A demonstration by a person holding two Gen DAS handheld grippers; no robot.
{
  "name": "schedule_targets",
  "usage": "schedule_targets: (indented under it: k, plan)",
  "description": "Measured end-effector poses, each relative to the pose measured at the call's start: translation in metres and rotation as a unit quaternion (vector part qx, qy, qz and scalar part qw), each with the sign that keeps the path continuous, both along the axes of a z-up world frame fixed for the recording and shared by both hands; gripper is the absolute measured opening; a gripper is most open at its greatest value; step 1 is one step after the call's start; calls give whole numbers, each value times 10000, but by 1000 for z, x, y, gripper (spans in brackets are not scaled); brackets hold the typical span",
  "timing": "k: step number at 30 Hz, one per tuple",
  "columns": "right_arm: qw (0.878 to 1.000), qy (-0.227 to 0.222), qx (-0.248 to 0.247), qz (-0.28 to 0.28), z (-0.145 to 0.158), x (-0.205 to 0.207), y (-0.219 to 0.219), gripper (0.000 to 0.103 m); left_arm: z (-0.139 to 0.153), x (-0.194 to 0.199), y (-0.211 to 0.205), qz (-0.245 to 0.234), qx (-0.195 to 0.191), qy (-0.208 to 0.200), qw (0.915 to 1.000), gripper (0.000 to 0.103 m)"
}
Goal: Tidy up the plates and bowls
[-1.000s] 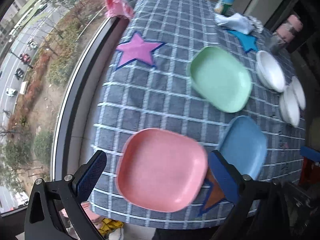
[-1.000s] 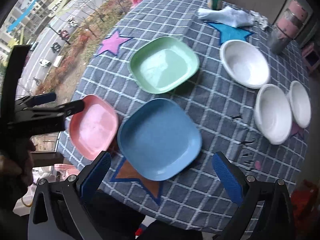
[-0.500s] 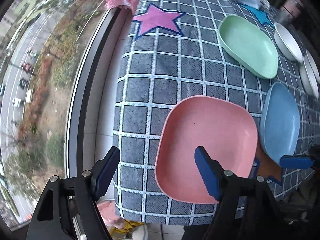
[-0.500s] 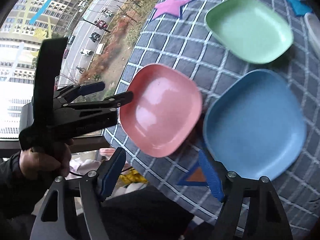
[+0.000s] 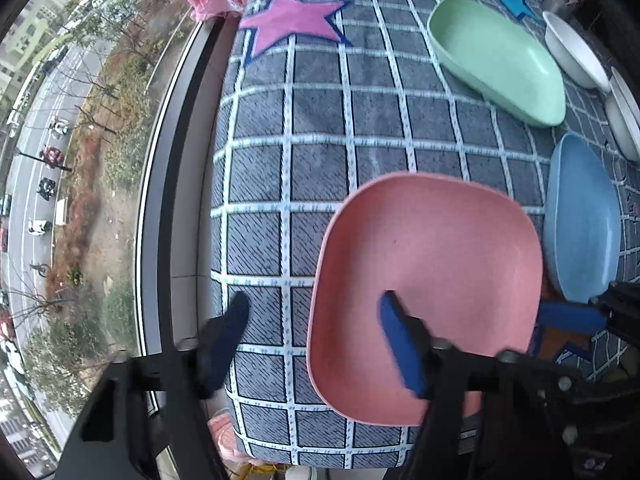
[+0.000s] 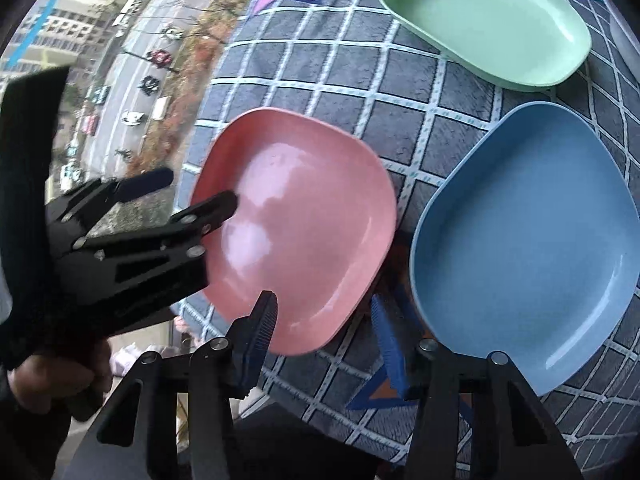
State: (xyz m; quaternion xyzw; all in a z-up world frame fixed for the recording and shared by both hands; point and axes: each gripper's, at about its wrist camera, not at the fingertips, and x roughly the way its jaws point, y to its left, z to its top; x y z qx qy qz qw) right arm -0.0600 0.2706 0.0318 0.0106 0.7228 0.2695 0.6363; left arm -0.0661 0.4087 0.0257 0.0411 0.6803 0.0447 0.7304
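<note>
I am closing the left tool [image 5: 312, 340] over the near-left rim of the pink plate [image 5: 432, 272], one finger inside the dish and one outside, pads not yet pressing. I am closing the right tool [image 6: 324, 332] astride that plate's near-right corner as well, nothing gripped. Nothing is stacked: the pink, blue plate [image 6: 528, 248] and green plate [image 6: 488, 20] are each lying apart on the checked desk [image 5: 320, 128], white bowls [image 5: 576, 56] at the far edge. The whole sorting is, I judge, left to do.
</note>
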Motion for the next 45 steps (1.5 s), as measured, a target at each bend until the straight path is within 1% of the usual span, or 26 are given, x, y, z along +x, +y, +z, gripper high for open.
schedule_targets:
  k: [1,2,3,4,5,6,7,9,10,11,14,16,19,22,24,25,29,31,33,36,40,42,45]
  plan:
    - [10000,15,-77,-33,-2,1,1,52,-3,-1,-1,-18,46,53,10000,46]
    - [9999,44,-119,-64,-3,1,2,52,-2,-2,0,-19,52,85,9999,37]
    - [9998,79,-170,-83,-6,1,5,52,-5,-2,0,13,6,125,9999,35]
    - [9997,92,-195,-85,-9,-2,9,51,-6,-3,1,49,-59,125,9999,29]
    - [9997,112,-226,-80,-5,-1,11,36,-7,-3,1,83,-103,121,9998,25]
    - [9995,148,-290,-39,-8,-2,14,31,-7,-5,1,102,-50,110,9999,25]
    - [9993,80,-369,-36,-8,0,19,25,-8,-6,3,136,-32,97,9999,25]
    - [9989,27,-458,-7,-9,1,22,12,-7,-5,9,259,-77,122,9996,21]
    - [9990,70,-435,-30,-9,3,21,11,-7,-5,11,314,-158,139,9993,18]
    - [9990,106,-418,-62,-11,5,18,11,-3,-6,13,360,-254,145,9989,17]
    - [9993,138,-333,-107,-1,8,13,11,12,-11,18,258,-142,-29,9996,16]
    - [9996,57,-273,-13,12,9,13,11,28,-15,16,288,-116,-107,9995,16]
    - [9997,-53,-207,155,34,12,11,11,45,-17,14,433,-301,-83,9986,16]
    - [9996,-166,-216,103,57,14,-10,11,62,-8,-7,205,-447,-178,9986,16]
    - [9992,-190,-328,-143,66,19,-32,11,68,4,-30,-88,-519,-250,9983,16]
    - [9987,-163,-395,-278,66,22,-43,11,69,12,-44,-270,-561,-276,9977,16]
    - [9940,-16,-656,-873,70,23,-87,11,66,39,-92,-829,-620,-289,9942,16]
    - [9905,129,-738,-1157,67,21,-104,11,64,47,-115,-1096,-600,-291,9917,16]
    - [9870,244,-751,-1403,66,19,-121,12,60,56,-130,-1335,-577,-252,9891,16]
    - [9837,297,-762,-1603,67,18,-129,12,55,59,-145,-1560,-554,-144,9861,16]
    - [9812,384,-805,-1710,57,12,-129,12,41,59,-148,-1588,-533,4,9859,17]
    - [9809,390,-778,-1740,48,18,-121,12,34,62,-147,-1528,-495,88,9870,17]
    - [9816,330,-830,-1686,42,22,-109,12,30,64,-143,-1496,-460,125,9876,17]
